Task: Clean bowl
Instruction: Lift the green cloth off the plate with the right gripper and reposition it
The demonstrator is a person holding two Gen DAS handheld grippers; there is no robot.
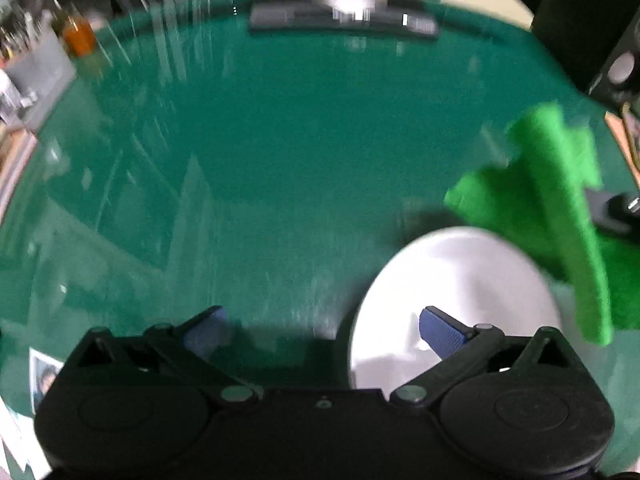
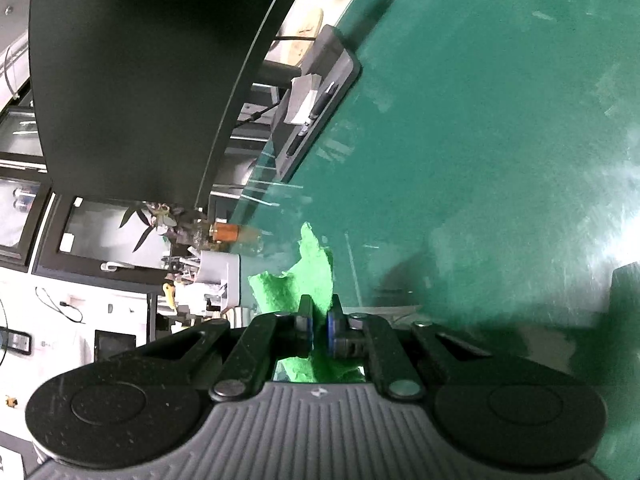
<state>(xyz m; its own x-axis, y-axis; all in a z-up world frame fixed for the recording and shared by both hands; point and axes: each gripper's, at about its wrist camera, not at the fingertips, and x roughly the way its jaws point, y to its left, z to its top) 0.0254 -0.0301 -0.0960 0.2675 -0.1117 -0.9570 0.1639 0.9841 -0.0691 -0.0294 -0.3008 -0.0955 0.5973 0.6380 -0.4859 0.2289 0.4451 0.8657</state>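
- Left wrist view, left gripper (image 1: 322,328): fingers spread wide with nothing between them; blue pads (image 1: 442,330) visible on both tips.
- White bowl (image 1: 456,300): sits on the green tabletop (image 1: 280,152) just ahead and to the right of this gripper; the right-hand finger tip lies over the bowl's near left part, though contact cannot be told through the blur.
- Green cloth (image 1: 552,216): hangs over the bowl's far right edge, further right and ahead of the left gripper, its lower end draped past the rim.
- Orange bottle (image 1: 79,34): far ahead to the left, at the table's edge, well apart from the bowl.
- Dark flat device (image 1: 344,16): far ahead at the table's back edge.
- Right wrist view, right gripper (image 2: 319,330): fingers clenched on the green cloth (image 2: 308,276), which sticks out beyond the tips and bunches behind them.
- Bowl: not seen in this view; green tabletop (image 2: 480,120) fills the right of the gripper.
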